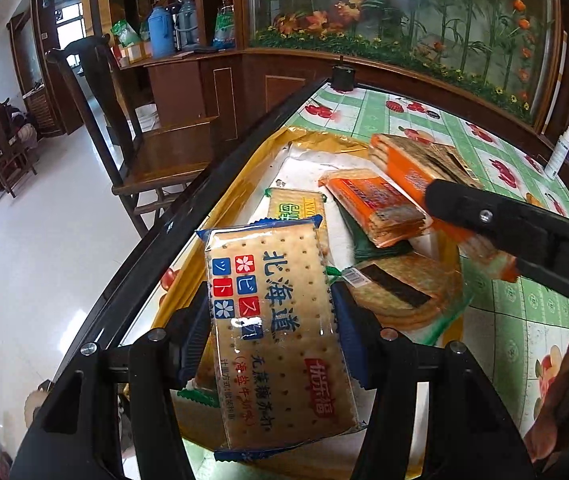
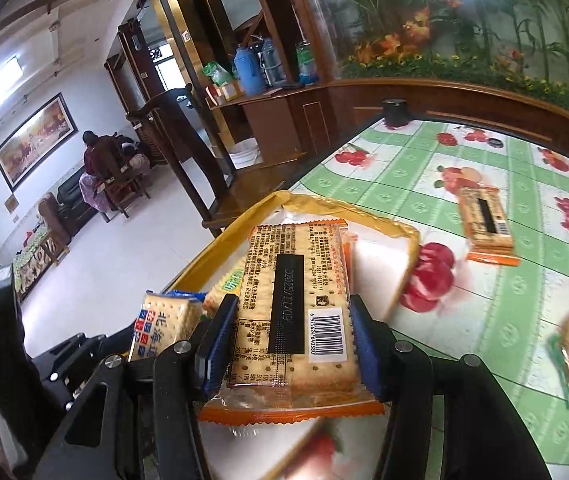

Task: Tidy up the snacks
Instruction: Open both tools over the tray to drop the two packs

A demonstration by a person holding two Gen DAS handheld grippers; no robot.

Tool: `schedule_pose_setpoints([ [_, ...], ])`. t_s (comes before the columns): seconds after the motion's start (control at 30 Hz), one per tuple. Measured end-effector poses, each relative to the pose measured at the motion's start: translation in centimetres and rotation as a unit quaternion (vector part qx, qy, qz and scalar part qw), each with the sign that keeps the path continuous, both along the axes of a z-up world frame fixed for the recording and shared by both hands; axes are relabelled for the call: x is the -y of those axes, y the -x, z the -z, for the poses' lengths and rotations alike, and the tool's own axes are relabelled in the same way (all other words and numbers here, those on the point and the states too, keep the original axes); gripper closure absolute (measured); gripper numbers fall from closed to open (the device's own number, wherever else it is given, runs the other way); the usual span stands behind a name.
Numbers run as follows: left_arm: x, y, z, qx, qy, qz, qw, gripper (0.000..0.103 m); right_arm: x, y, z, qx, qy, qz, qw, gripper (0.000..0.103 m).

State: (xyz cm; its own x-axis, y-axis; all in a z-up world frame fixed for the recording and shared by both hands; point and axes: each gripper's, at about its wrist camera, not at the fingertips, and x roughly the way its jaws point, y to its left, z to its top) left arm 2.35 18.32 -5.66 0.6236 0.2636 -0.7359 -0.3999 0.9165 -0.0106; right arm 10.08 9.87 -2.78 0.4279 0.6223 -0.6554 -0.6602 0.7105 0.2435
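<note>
two packets in hand, one per gripper. left gripper [image 1: 270,320] pinches the blue-edged cracker packet [image 1: 276,320] across its width, pads pressed on both long sides. right gripper [image 2: 288,340] pinches an orange-edged cracker packet [image 2: 290,312] the same way, barcode side up. both hang over the yellow tray [image 2: 398,232] at the table's near-left edge.

step in hand looks like the drop-off: carrying both packets to the tray. a few packets already lie in it in the left wrist view: a yellow-green one [image 1: 284,204], orange ones [image 1: 368,200], a dark green one, mostly hidden, under them.

next move, my read: lower each packet flat into free tray space, then release; keep the two grippers from crossing, they're close together.

still loose on the table: an orange packet [image 2: 486,224] and a couple more at the right edge, blurred.

surface: green checked cloth with fruit prints [image 2: 464,168]. room: wooden chair [image 1: 124,128] beside the table, glass-front cabinet with flowers behind, white tiled floor, a person seated far left.
</note>
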Motion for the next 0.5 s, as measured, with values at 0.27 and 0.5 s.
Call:
schedule_pose_setpoints([
  [0.27,-0.3,-0.3,0.0,0.001,0.000,0.000,1.0000,0.046,-1.9,-1.2,1.0,-0.009,0.004,-0.004,1.000,0.048],
  [0.5,-0.2,-0.4,0.1,0.000,-0.002,-0.001,1.0000,0.046,-2.3,-1.9,1.9,-0.013,0.010,0.001,1.000,0.048],
])
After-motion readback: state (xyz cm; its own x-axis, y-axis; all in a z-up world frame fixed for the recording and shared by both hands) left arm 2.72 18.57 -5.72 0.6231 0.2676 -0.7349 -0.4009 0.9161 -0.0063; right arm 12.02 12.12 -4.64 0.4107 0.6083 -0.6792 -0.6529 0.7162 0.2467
